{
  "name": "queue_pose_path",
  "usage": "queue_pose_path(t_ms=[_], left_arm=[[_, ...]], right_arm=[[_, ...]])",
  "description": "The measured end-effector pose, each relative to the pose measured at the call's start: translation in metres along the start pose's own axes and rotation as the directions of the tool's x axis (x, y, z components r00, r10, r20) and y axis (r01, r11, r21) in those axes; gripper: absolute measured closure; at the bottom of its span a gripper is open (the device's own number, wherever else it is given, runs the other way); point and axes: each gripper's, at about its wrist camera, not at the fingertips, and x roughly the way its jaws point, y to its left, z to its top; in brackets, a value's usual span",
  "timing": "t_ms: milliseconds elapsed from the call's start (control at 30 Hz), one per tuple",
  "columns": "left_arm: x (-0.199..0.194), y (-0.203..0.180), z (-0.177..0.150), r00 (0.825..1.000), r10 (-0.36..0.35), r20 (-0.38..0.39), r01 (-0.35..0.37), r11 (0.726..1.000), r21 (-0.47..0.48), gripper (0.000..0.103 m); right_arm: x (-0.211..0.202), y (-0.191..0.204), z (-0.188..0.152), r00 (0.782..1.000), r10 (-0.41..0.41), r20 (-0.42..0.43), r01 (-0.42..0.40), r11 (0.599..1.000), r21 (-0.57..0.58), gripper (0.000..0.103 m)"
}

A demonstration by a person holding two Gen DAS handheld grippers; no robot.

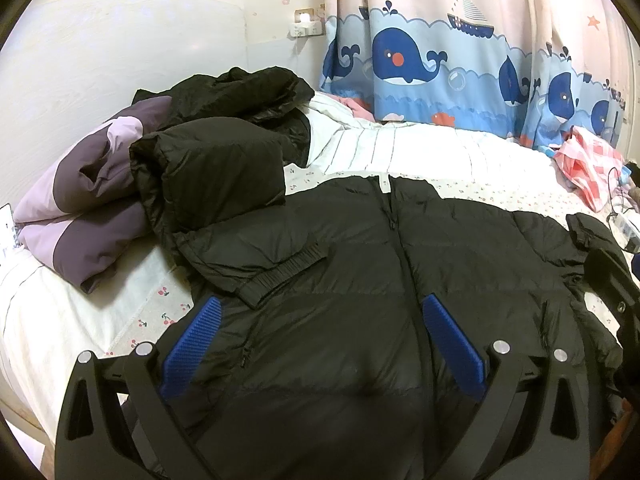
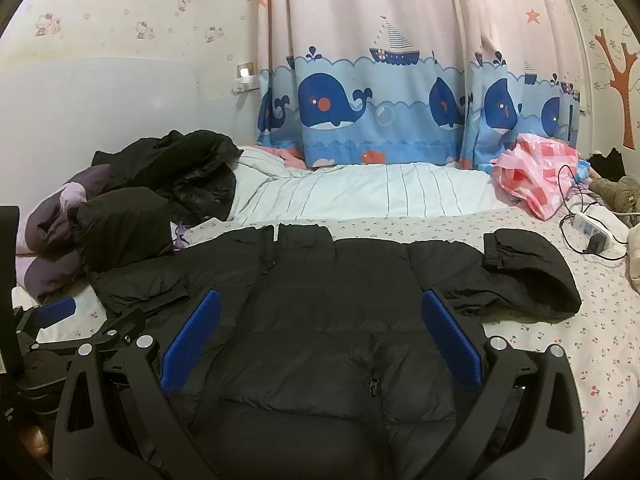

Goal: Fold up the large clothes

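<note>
Left gripper wide apart | right gripper wide apart | over black jacket

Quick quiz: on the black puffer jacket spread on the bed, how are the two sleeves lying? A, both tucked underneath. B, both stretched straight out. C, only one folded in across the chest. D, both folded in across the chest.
C: the black puffer jacket has one sleeve lying cuff-first across its chest, while the other sleeve lies out to the side on the bed.

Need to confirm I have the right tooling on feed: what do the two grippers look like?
Both match: the left gripper and right gripper each have two black skeletal arms with triangular cut-outs, round silver pivot pins, and flat blue ribbed pads as fingers. No cables, markings or sleeves are visible.
</note>
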Motion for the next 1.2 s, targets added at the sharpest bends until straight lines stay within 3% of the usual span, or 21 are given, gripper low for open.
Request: queue_pose_path(t_ms=[1200], left_arm=[[-0.002, -0.016, -0.001, 1.0, -0.018, -0.009, 0.018, 1.0, -0.01, 0.006]], right_arm=[[0.005, -0.005, -0.004, 0.999, 0.008, -0.041, -0.007, 1.0, 0.014, 0.006]])
